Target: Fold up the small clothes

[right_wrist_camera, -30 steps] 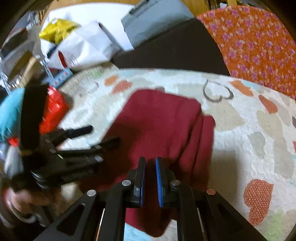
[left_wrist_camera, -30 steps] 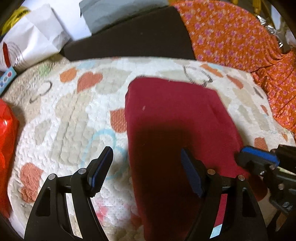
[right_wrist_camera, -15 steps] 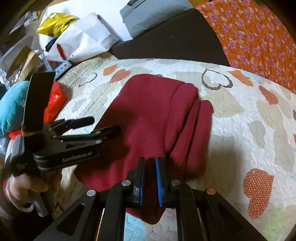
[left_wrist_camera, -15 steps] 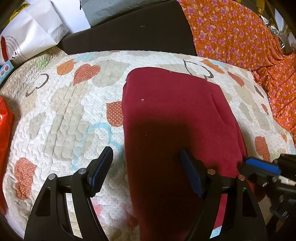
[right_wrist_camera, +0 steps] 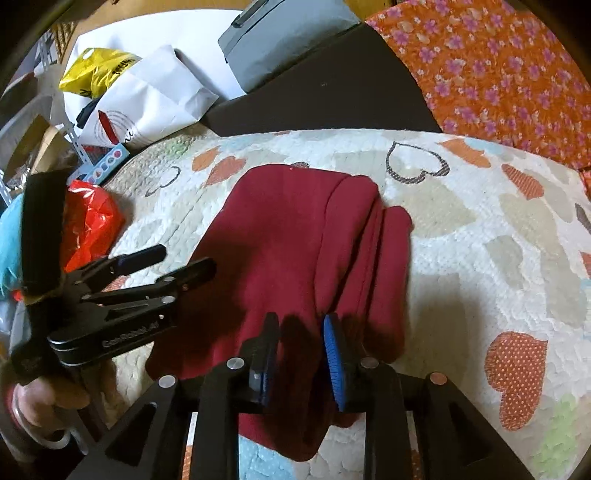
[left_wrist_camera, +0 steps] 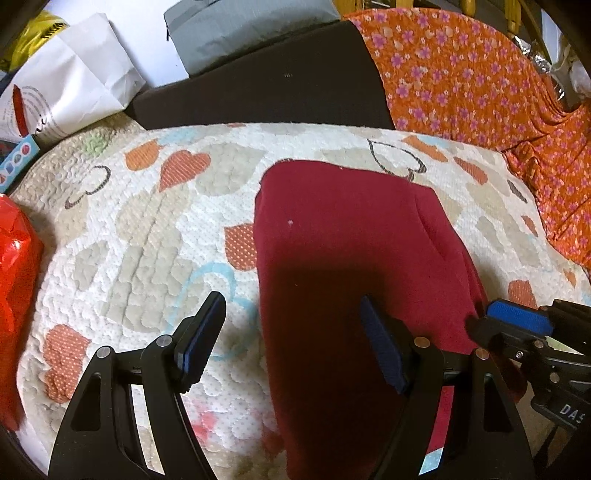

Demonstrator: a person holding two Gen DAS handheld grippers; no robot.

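A dark red garment (left_wrist_camera: 351, 240) lies folded lengthwise on the heart-patterned quilt (left_wrist_camera: 147, 240). My left gripper (left_wrist_camera: 291, 301) hangs open over the garment's near left edge, one finger above the quilt and the other above the cloth. In the right wrist view the garment (right_wrist_camera: 280, 240) shows layered folds along its right side. My right gripper (right_wrist_camera: 301, 319) is low over the near end with its jaws opening; red cloth lies under the gap and the pads do not press it. The left gripper (right_wrist_camera: 184, 258) appears there at the left, held by a hand (right_wrist_camera: 33, 398).
A red plastic bag (right_wrist_camera: 88, 221) sits off the quilt's left edge. A white paper bag (right_wrist_camera: 147, 99) and a yellow bag (right_wrist_camera: 96, 70) are behind it. A dark cushion (left_wrist_camera: 277, 92) and a grey box (left_wrist_camera: 240, 29) stand at the back, with orange floral cloth (left_wrist_camera: 480, 92) on the right.
The right gripper's jaws, nearly shut before, have parted over the garment's near end. The left gripper stays open in about the same place.
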